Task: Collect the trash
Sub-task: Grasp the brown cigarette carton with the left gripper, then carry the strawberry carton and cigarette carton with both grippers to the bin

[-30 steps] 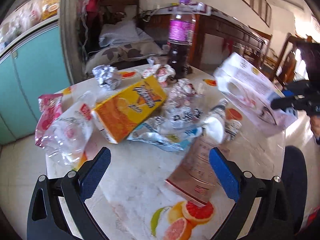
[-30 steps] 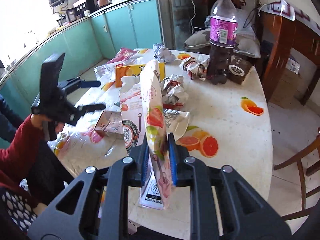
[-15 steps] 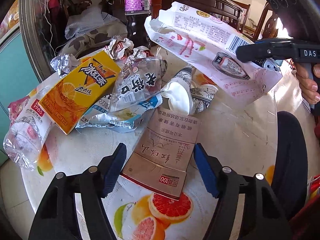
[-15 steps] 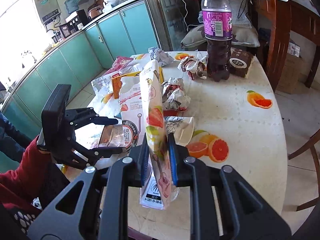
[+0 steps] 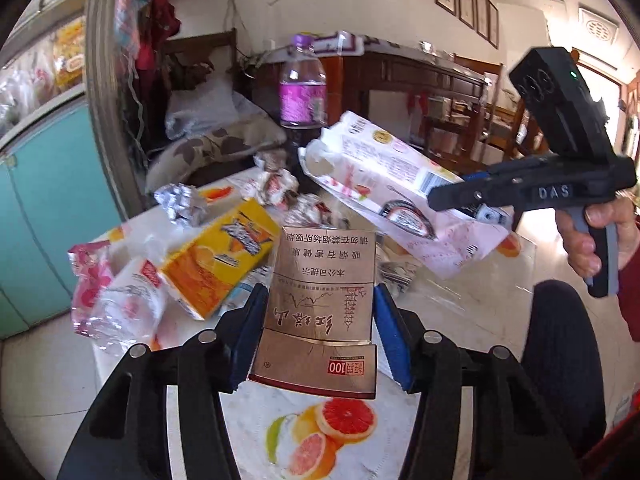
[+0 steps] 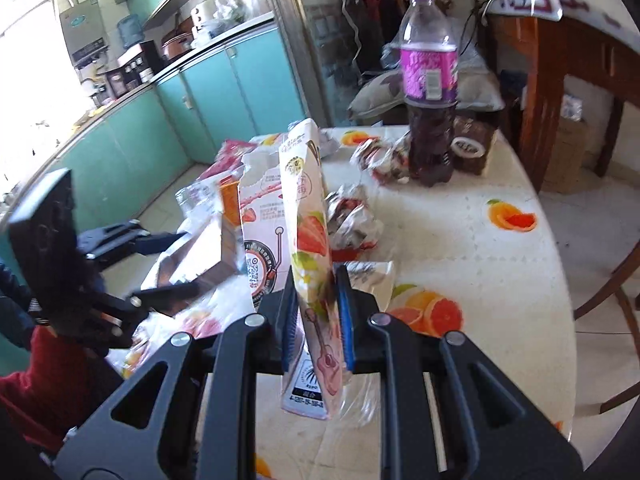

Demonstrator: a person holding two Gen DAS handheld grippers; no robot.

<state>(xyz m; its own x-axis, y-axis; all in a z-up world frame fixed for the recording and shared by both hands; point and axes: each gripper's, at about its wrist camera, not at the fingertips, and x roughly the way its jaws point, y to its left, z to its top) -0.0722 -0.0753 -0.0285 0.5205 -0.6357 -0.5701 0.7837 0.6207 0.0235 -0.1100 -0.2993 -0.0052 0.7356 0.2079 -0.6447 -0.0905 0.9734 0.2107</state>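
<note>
My left gripper (image 5: 318,326) is shut on a flat brown cigarette box (image 5: 320,304) and holds it lifted above the table (image 5: 248,416). It also shows in the right wrist view (image 6: 192,258). My right gripper (image 6: 318,314) is shut on a white strawberry snack bag (image 6: 304,216), held upright over the table; the bag shows in the left wrist view (image 5: 384,184) with its mouth open toward the box. More trash lies on the table: an orange juice carton (image 5: 216,264), foil wrappers (image 5: 182,202) and clear plastic wrappers (image 5: 128,312).
A purple-labelled bottle (image 6: 430,92) of dark drink stands at the table's far side next to a small brown box (image 6: 472,152). Crumpled wrappers (image 6: 352,220) lie mid-table. Teal cabinets (image 6: 168,120) run along the left, a wooden chair (image 6: 616,300) stands at the right.
My left gripper has closed on the cigarette box and lifted it off the table toward the bag. The right gripper kept holding the bag, moved closer to the left one.
</note>
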